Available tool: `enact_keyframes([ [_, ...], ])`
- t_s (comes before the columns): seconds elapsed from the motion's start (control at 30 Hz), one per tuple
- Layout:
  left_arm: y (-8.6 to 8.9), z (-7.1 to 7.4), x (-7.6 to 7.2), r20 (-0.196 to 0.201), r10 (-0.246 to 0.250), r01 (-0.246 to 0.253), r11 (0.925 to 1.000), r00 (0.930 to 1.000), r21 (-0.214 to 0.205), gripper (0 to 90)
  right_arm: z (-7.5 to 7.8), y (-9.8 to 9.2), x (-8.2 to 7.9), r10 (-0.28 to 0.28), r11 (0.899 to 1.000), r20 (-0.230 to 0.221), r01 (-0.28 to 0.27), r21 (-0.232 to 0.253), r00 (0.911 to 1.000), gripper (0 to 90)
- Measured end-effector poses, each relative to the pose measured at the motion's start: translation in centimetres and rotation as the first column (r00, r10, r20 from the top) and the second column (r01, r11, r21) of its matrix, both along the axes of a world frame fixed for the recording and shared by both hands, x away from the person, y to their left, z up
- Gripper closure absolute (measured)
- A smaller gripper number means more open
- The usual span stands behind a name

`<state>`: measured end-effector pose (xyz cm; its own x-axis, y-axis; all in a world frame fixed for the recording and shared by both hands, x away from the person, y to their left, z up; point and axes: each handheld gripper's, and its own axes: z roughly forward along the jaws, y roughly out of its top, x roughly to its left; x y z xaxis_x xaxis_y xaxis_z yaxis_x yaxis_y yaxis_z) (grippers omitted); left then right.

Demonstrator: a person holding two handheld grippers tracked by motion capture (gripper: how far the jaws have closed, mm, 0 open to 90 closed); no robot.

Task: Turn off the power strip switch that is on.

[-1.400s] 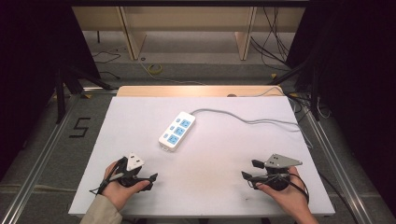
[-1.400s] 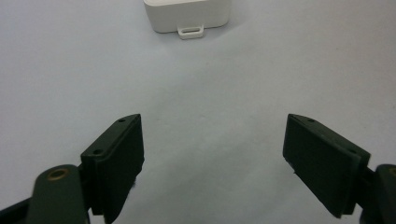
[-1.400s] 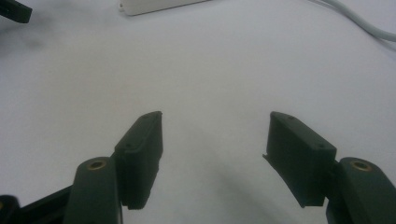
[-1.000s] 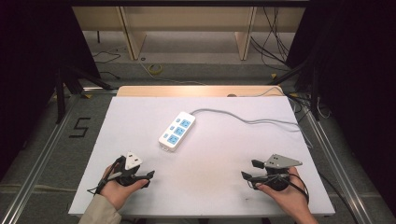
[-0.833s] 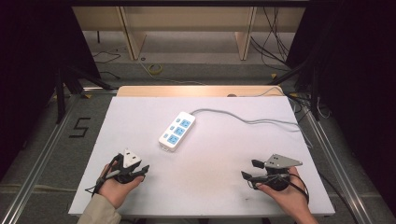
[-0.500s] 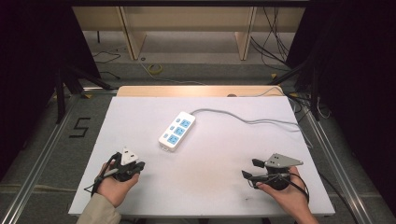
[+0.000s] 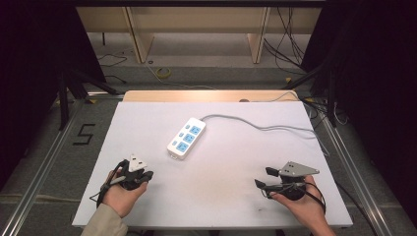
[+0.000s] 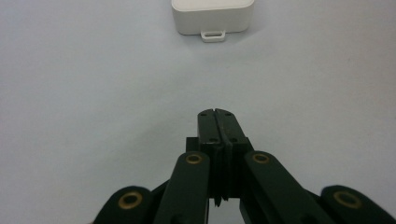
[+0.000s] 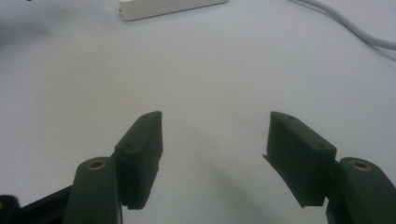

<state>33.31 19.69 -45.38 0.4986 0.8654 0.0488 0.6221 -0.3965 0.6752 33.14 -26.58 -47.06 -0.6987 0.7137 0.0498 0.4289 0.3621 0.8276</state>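
Power strip (image 7: 187,138) lies mid-table, far and right of the left gripper (image 7: 146,174), jaws just closed tight on nothing. Right gripper (image 7: 262,178) wide open, empty, near right.

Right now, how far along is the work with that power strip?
Barely begun. The power strip lies untouched mid-table. The left gripper is shut on nothing, pointing at the strip's near end; the right gripper waits open. Reaching and handling the strip is all still ahead.
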Motion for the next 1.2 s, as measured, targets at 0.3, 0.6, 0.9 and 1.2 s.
enact_keyframes([
  [0.3,-0.3,0.4,0.4,-0.009,0.012,-0.012,0.9999,0.9999,0.008,89.7,0.1,-0.1,0.0,-0.003,1.0,0.002,0.003,0.001,1.0,37.0],
  [0.6,-0.6,0.8,1.1,-0.011,0.013,-0.013,0.9999,0.9999,0.007,89.7,0.1,-0.1,0.1,-0.006,1.0,0.002,0.006,0.005,1.0,36.9],
  [0.9,-0.7,1.0,1.5,-0.012,0.02,-0.02,0.9998,0.9997,0.01,89.8,0.1,-0.1,0.1,-0.006,1.0,0.004,0.006,0.006,1.0,36.8],
  [1.2,-0.6,1.2,2.0,-0.018,0.026,-0.026,0.9996,0.9995,0.013,89.8,0.2,-0.1,0.1,-0.01,1.0,0.001,0.01,0.008,1.0,36.8],
])
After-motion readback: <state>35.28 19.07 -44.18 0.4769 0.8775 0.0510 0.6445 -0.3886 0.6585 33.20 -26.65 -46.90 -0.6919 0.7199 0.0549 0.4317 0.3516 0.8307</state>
